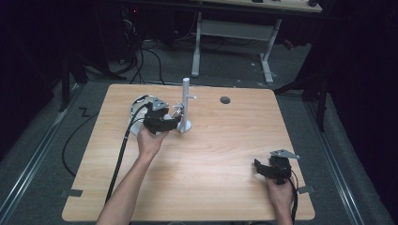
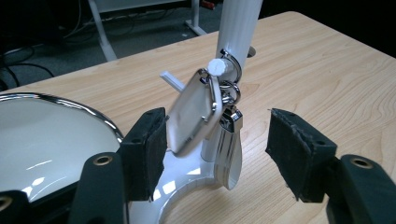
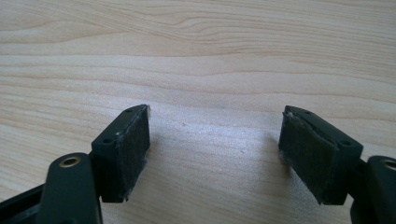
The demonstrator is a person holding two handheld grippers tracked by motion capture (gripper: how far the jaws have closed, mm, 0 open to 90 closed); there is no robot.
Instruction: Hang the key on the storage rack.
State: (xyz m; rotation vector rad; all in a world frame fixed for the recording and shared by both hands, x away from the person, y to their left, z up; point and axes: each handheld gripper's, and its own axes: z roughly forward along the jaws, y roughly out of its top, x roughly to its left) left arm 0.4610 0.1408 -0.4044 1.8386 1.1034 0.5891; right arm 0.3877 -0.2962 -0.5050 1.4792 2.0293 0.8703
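A white post stand [image 1: 186, 105] [image 2: 238, 28] rises from a round base on the wooden table [image 1: 211, 154]. From a short peg on the post hangs a key bunch [image 2: 196, 114] [image 1: 177, 110]: a silver square tag, metal rings and a chrome fob. My left gripper [image 1: 174, 121] [image 2: 215, 114] is open around the hanging bunch. The tag's lower edge lies close to the left pad [image 2: 147, 149], and the right pad stands well apart from it. At the near right of the table my right gripper [image 1: 258, 166] [image 3: 215, 116] is open over bare wood, with nothing between its pads.
A white dish with a chrome rim [image 2: 46, 140] [image 1: 138, 101] sits just left of the stand, under my left hand. A round cable hole [image 1: 225, 100] lies at the table's back. Beyond the table stand a white desk frame [image 1: 234, 33] and floor cables.
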